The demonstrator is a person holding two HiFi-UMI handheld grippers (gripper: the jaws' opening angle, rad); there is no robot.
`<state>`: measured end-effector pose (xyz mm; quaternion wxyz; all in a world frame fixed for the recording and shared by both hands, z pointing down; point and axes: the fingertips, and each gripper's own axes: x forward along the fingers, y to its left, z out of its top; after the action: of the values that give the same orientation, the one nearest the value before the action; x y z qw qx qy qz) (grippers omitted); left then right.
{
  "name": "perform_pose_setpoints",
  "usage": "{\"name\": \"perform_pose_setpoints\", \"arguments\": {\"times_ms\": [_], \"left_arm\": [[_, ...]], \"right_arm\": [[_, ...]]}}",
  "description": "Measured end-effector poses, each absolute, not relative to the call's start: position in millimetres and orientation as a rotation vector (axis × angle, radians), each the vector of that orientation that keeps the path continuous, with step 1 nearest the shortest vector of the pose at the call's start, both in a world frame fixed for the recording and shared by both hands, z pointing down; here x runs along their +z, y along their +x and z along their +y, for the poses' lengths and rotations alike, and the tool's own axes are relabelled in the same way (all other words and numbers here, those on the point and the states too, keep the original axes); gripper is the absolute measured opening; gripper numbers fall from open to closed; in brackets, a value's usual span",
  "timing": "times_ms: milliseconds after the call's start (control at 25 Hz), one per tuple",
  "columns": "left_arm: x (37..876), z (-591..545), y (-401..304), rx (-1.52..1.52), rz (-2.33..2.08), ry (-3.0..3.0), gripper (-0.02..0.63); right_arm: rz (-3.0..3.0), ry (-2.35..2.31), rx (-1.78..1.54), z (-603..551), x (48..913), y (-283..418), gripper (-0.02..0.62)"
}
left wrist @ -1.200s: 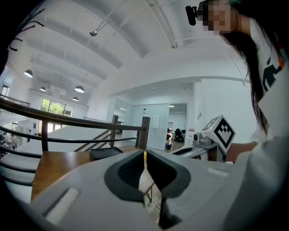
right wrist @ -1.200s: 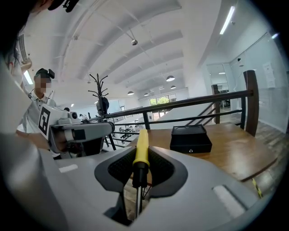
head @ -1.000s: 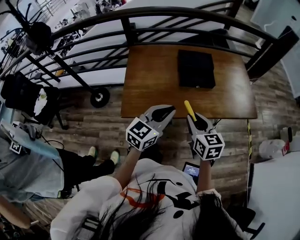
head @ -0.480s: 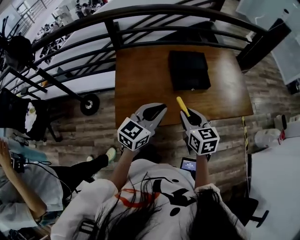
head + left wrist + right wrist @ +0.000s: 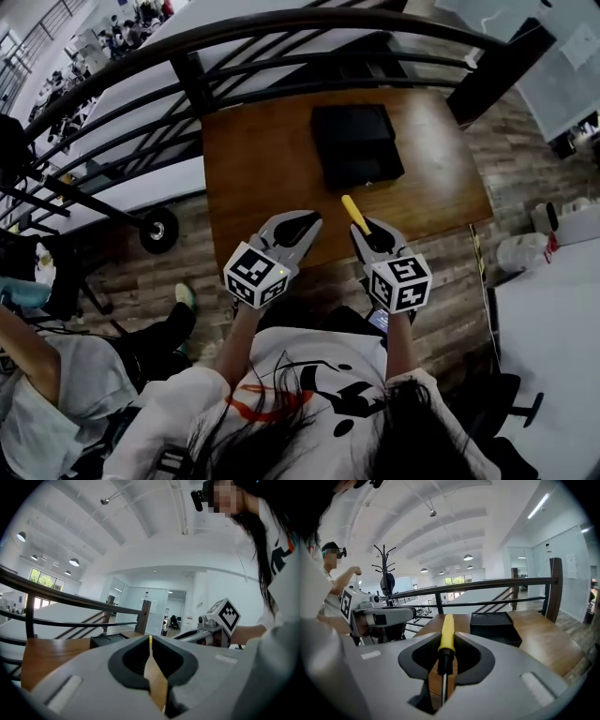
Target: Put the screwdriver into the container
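My right gripper [image 5: 367, 232] [image 5: 446, 645] is shut on the screwdriver [image 5: 353, 212] [image 5: 448, 629]. Its metal shaft runs back between the jaws, and its yellow handle sticks out forward over the near edge of the wooden table [image 5: 262, 169]. The container [image 5: 356, 145] [image 5: 493, 627] is a low black box on the table, ahead of the screwdriver tip and slightly right. My left gripper [image 5: 302, 223] [image 5: 150, 641] hangs beside the right one at the table's near edge, jaws pressed together with nothing in them. The container [image 5: 110, 640] also shows in the left gripper view.
A dark metal railing [image 5: 281, 56] [image 5: 487, 590] curves round the far side of the table. Wood-plank floor [image 5: 441, 291] lies on the near side. A wheeled stand [image 5: 155, 230] sits left of the table, and a person's arm [image 5: 28, 356] shows at far left.
The head view has swung, so the table and container sit further left in frame. Both grippers keep their pose at the table's near edge, the screwdriver still held.
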<state>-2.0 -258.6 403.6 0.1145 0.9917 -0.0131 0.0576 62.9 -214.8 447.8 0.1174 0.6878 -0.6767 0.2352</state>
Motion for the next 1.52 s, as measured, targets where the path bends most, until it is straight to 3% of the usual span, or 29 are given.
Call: {"name": "perform_pose_setpoints", "arguments": {"times_ms": [1080, 1520], "left_arm": [[426, -289, 133, 0.163, -0.4, 2.841, 0.001], [460, -296, 132, 0.225, -0.602, 2.753, 0.0]], "right_arm": [[-2.153, 1.641, 0.701, -256, 494, 213, 0.101], [-2.196, 1.407, 0.715, -295, 544, 237, 0.101]]}}
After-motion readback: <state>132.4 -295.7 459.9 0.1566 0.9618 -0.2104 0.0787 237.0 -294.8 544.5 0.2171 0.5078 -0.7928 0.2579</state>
